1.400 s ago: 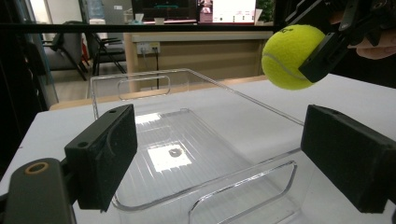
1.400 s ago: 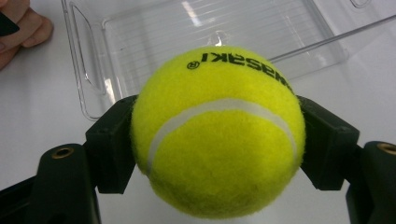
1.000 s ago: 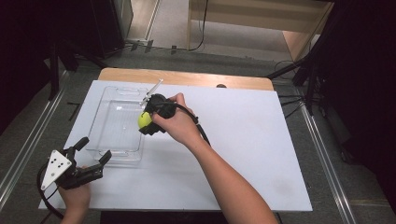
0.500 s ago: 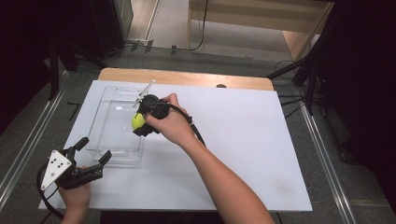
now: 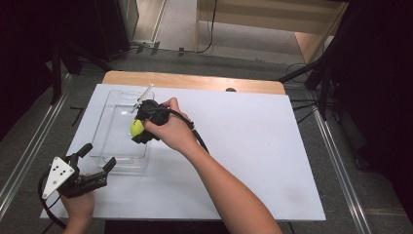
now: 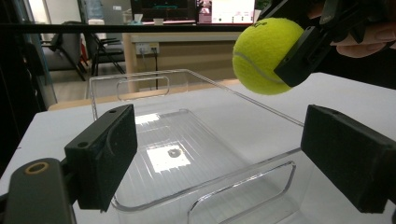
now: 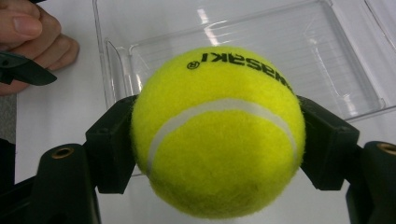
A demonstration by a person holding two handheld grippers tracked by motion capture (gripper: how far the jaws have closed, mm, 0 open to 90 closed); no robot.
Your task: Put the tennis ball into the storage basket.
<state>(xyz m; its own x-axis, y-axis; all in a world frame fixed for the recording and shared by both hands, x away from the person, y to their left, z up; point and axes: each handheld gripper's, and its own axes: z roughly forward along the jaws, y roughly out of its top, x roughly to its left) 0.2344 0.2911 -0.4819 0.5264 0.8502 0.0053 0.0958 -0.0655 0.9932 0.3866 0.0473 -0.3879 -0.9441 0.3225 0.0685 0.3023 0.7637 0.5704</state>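
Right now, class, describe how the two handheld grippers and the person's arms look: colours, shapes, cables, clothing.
Both grippers are black. The left gripper carries a grey three-cornered plate with dark dots on top, and its jaws end in blocky, flat-faced black pads. A black cable trails from the right gripper along the forearm. Both forearms are bare, with no sleeve or glove showing.

The tennis ball (image 7: 218,131) is bright yellow-green and fuzzy, with a white seam and black lettering, and hangs in the air over the near right rim of the tray. The clear plastic tray (image 5: 108,148), rectangular with cut-out handles, lies flat on the white table's left side.
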